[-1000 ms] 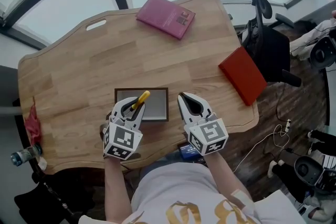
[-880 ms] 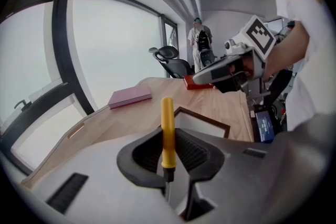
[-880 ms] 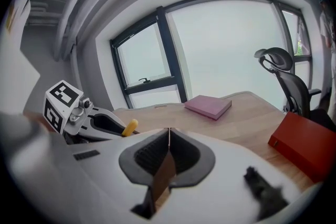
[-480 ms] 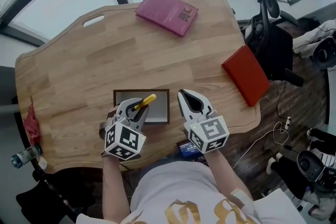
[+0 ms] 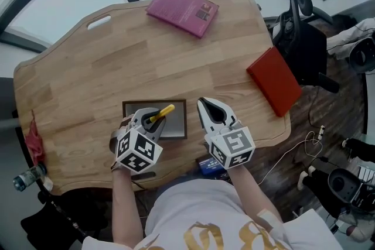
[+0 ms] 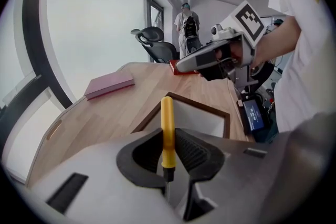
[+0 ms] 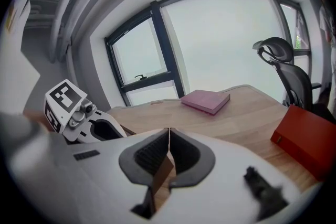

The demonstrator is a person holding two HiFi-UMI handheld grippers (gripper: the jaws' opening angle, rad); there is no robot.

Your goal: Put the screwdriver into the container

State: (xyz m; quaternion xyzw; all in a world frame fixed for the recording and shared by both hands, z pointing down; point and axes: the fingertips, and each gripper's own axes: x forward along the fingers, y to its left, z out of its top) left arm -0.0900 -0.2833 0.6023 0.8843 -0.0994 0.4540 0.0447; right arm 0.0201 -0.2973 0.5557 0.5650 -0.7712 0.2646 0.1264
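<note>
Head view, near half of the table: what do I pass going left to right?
Red cloth at the table's edge → left tool, shut on the screwdriver → right tool, shut with nothing in it → red book.

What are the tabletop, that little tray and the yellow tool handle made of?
Tabletop: wood with a matt finish; joined planks and grain show.
Tray: dark brown rim, probably wood; smooth grey floor, material unclear.
Screwdriver handle: smooth, even yellow, most likely plastic.
</note>
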